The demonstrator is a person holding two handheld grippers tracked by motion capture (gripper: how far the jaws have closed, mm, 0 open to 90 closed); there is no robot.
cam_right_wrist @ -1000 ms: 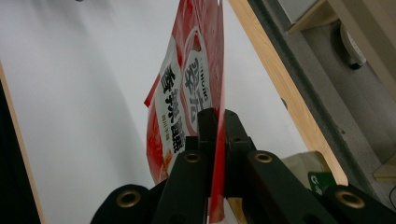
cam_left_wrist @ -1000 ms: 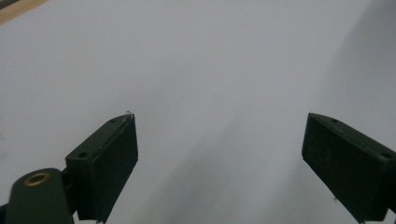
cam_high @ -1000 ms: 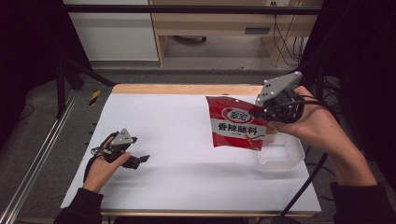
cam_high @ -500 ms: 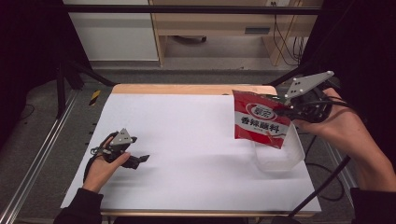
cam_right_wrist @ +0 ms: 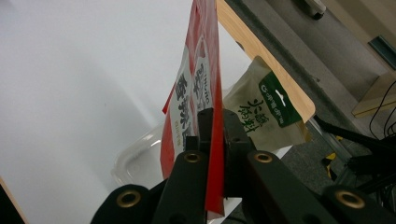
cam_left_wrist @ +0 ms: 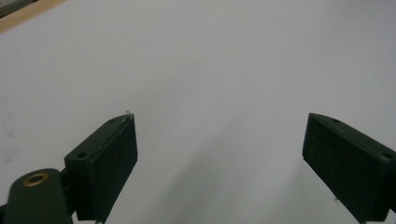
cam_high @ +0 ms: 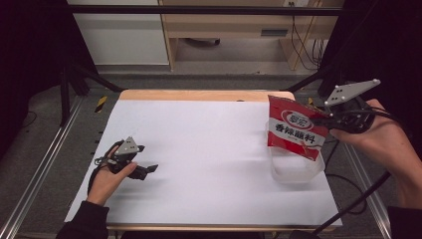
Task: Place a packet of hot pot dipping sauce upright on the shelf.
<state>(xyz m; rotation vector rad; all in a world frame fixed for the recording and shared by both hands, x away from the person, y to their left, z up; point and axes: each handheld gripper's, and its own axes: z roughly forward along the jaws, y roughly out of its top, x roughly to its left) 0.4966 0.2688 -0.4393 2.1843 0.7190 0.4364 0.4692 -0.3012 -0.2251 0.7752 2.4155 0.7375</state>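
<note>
- Right gripper (cam_high: pixel 326 121) clamps the edge of a flat red foil sauce packet with white Chinese lettering (cam_high: pixel 294 130); in the right gripper view both black jaws are pinched tight on the packet's edge (cam_right_wrist: pixel 210 140).
- Packet hangs in the air, tilted, over the far half of a clear rectangular plastic container (cam_high: pixel 293 167); contact with the container can't be told.
- Container sits at the right edge of the white table top (cam_high: pixel 209 149).
- A beige-and-green pouch (cam_right_wrist: pixel 261 112) shows beyond the packet, by the container's far side.
- Left gripper (cam_high: pixel 144 170) rests on the table well left of the container, jaws spread wide with nothing between them (cam_left_wrist: pixel 219 154).
</note>
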